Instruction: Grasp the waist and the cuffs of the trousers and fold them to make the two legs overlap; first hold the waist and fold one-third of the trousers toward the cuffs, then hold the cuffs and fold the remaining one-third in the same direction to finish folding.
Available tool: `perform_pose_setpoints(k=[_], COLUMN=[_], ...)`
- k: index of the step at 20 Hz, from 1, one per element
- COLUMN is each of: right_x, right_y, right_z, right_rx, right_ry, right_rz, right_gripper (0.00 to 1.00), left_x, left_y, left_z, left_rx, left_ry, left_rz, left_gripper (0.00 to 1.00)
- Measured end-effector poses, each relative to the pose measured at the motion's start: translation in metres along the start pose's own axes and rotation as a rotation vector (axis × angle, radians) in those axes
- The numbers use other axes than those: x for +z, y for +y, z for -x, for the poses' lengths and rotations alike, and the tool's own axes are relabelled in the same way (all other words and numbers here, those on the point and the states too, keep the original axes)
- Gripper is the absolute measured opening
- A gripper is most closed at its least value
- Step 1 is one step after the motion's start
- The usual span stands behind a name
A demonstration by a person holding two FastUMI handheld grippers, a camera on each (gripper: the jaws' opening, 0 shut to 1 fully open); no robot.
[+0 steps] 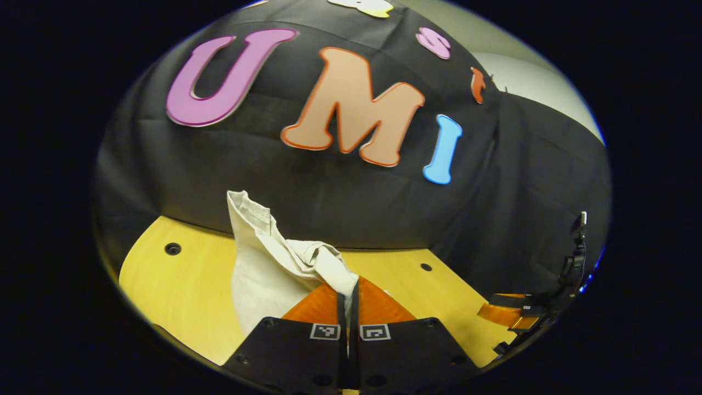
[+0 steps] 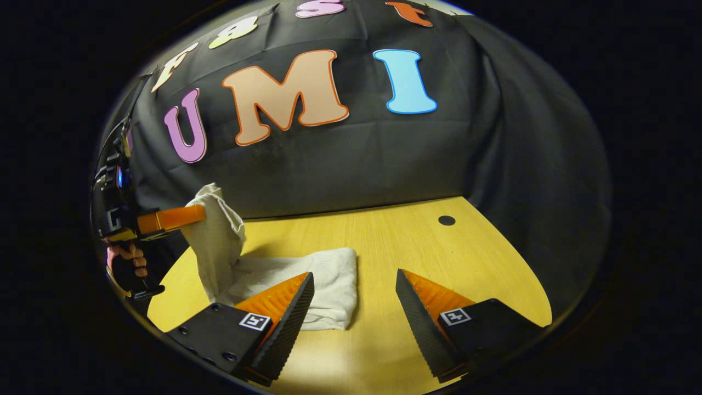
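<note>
The cream trousers (image 2: 323, 288) lie bunched on the yellow table (image 2: 417, 247), with one end pulled up into the air. My left gripper (image 1: 349, 286) is shut on that raised end (image 1: 274, 258), which droops over to the left of its fingers. In the right gripper view the left gripper (image 2: 198, 214) is at the far left, pinching the lifted cloth (image 2: 216, 236), held by a hand (image 2: 129, 262). My right gripper (image 2: 354, 288) stands open low over the table; its left finger is over the flat part of the trousers. Nothing is between its fingers.
The table has small round holes (image 2: 446, 220) (image 1: 173, 248). The black cloth wall (image 2: 356, 159) rises right behind the table's far edge. Bare wood lies to the right of the trousers. The right gripper (image 1: 496, 314) is at the far right of the left gripper view.
</note>
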State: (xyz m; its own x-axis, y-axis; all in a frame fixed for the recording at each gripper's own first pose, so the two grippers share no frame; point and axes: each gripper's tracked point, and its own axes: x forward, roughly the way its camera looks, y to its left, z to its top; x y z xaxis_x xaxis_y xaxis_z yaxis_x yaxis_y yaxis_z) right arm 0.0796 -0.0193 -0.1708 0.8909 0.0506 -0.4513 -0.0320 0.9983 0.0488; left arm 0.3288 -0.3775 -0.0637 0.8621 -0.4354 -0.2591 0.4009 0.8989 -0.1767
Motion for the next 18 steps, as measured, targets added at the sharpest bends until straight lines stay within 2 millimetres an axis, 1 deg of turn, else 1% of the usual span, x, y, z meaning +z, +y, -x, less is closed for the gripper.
perform_pose_setpoints(k=[1,3,6,8,9,10,11,12,14,16,17,18], right_x=[0.0,-0.002,-0.003,-0.002,-0.002,-0.003,-0.004,-0.005,-0.006,-0.006,-0.004,-0.003], right_y=[-0.008,-0.021,-0.039,-0.048,-0.053,-0.058,-0.063,-0.066,-0.069,-0.07,-0.069,-0.065], right_z=[0.0,0.0,0.001,0.003,0.004,0.005,0.006,0.008,0.009,0.014,0.017,0.019], right_rx=[-0.001,-0.006,-0.017,-0.015,-0.016,-0.019,-0.023,-0.025,-0.026,-0.025,-0.021,-0.017], right_ry=[0.004,0.01,0.011,0.008,0.011,0.014,0.014,0.015,0.015,0.009,0.002,-0.009], right_rz=[0.001,0.007,0.01,-0.002,-0.003,-0.004,-0.006,-0.013,-0.031,-0.05,-0.058,-0.063], right_gripper=[0.96,0.96,0.96,0.96,0.96,0.96,0.96,0.96,0.96,0.96,0.96,0.96], left_x=[-0.004,-0.02,-0.05,-0.074,-0.091,-0.104,-0.118,-0.129,-0.14,-0.137,-0.131,-0.125], left_y=[-0.018,-0.05,-0.088,-0.106,-0.112,-0.112,-0.113,-0.118,-0.124,-0.115,-0.108,-0.101], left_z=[-0.009,-0.026,-0.047,-0.056,-0.057,-0.055,-0.056,-0.057,-0.055,-0.048,-0.046,-0.039], left_rx=[-0.023,-0.061,-0.086,-0.101,-0.107,-0.107,-0.107,-0.118,-0.124,-0.083,-0.06,-0.046], left_ry=[0.013,0.057,0.126,0.168,0.2,0.227,0.248,0.27,0.286,0.279,0.269,0.257], left_rz=[-0.021,-0.051,-0.092,-0.128,-0.153,-0.169,-0.178,-0.172,-0.145,-0.143,-0.145,-0.143], left_gripper=[0.0,0.0,0.0,0.0,0.05,0.07,0.11,0.13,0.56,0.99,0.98,0.96])
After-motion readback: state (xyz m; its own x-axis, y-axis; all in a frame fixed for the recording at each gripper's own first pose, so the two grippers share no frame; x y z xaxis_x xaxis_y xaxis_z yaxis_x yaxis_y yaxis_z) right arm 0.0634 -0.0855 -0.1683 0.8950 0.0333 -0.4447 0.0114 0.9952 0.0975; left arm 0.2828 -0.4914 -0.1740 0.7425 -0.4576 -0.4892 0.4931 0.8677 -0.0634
